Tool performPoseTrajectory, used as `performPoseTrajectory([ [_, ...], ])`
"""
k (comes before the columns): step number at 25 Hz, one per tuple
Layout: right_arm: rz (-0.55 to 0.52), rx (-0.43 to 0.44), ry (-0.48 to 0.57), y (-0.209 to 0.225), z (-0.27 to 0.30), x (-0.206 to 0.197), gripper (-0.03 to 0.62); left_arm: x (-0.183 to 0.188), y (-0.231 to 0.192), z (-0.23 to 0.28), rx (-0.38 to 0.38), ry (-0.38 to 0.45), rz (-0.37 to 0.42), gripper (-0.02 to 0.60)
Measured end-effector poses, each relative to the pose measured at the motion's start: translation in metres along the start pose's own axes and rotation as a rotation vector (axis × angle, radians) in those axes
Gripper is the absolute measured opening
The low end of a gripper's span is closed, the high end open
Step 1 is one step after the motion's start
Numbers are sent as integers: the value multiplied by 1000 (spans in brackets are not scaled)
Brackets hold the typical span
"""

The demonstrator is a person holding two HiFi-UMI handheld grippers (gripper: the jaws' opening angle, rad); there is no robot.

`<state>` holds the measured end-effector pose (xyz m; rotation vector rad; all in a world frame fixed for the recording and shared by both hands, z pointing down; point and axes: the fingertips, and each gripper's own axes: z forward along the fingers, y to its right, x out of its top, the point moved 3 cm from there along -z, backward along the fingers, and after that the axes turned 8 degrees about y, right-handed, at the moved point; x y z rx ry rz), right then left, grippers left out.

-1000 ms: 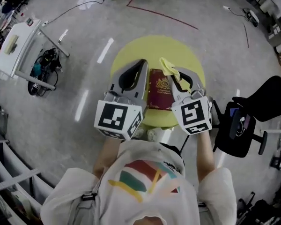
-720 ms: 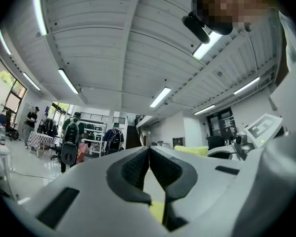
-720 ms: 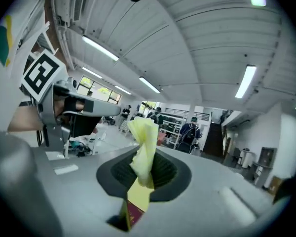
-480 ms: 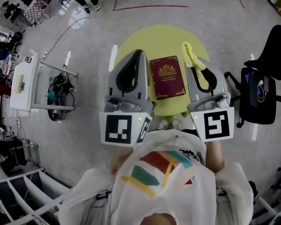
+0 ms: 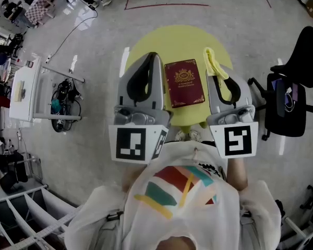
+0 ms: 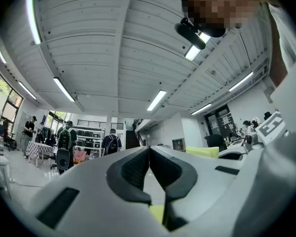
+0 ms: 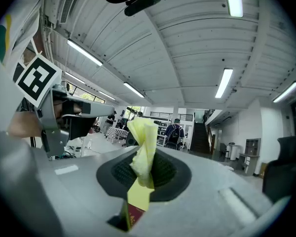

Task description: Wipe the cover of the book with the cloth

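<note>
In the head view, the book point(image 5: 184, 83) lay closed on the yellow table point(image 5: 188, 38), between the left gripper point(image 5: 154, 57) and the right gripper point(image 5: 211, 56); in the left gripper view, its jaws met on nothing; in the right gripper view, the jaws clamped the yellow cloth point(image 7: 144, 152).

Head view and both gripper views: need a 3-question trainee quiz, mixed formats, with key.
1. True or false: the left gripper is shut with nothing between its jaws.
2. What does the right gripper clamp? A) a sponge B) a yellow cloth C) nothing
3. Fill in: in the head view, the maroon book lies on the yellow round table ____ the two grippers.
Key: 1 true; 2 B; 3 between.
</note>
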<state>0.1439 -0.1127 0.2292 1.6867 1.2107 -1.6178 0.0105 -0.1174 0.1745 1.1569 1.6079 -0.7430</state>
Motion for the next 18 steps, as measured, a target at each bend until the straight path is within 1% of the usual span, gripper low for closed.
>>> performPoseTrajectory([
  [7, -18, -9, 20, -4, -1, 6, 28, 6, -4, -4, 6, 12, 0, 15],
  [13, -3, 3, 16, -5, -5, 8, 28, 4, -5, -6, 16, 9, -5, 15],
  [18, -10, -14, 15, -4, -5, 11, 28, 8, -8, -6, 19, 15, -6, 15],
])
